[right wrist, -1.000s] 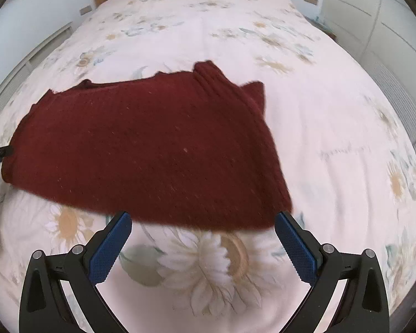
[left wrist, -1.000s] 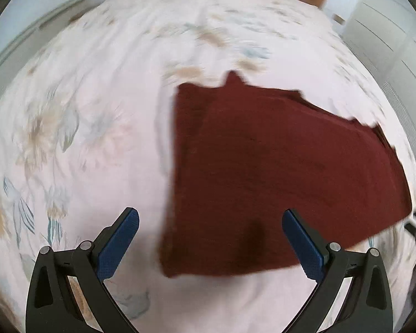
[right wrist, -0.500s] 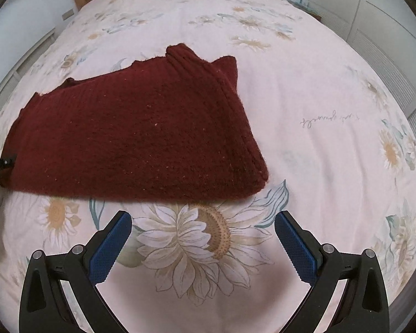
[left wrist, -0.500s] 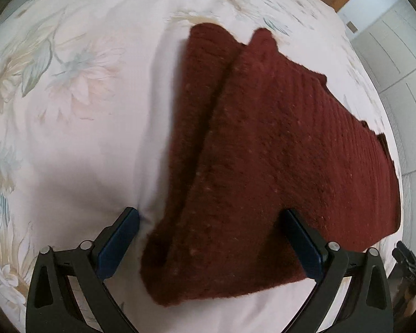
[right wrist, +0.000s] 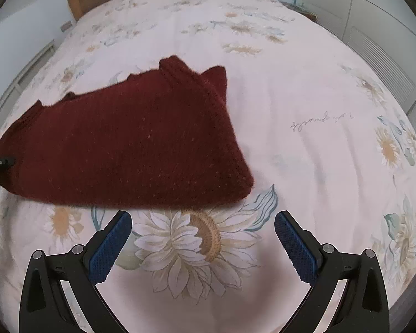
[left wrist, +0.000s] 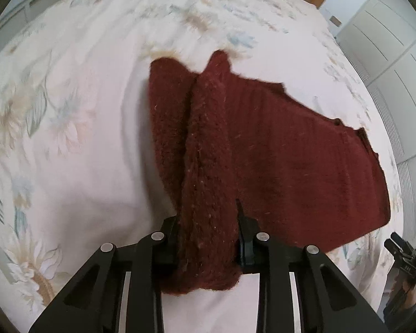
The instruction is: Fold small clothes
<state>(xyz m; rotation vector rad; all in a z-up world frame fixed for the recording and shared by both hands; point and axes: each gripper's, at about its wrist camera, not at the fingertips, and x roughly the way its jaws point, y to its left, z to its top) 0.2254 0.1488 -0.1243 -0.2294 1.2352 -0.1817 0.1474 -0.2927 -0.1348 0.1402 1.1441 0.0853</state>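
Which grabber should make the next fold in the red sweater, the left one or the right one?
Probably the left. The left gripper is already shut on the near corner of the red sweater. The right gripper is open, over the flowery bedspread, short of the sweater's edge.

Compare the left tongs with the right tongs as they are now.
The left tongs are shut on a corner of the dark red knitted garment; the right tongs are open and hold nothing. The left tongs' pads are buried in the knit, while the right tongs' blue pads show plainly above the floral bedcover, short of the garment. Both have black frames.
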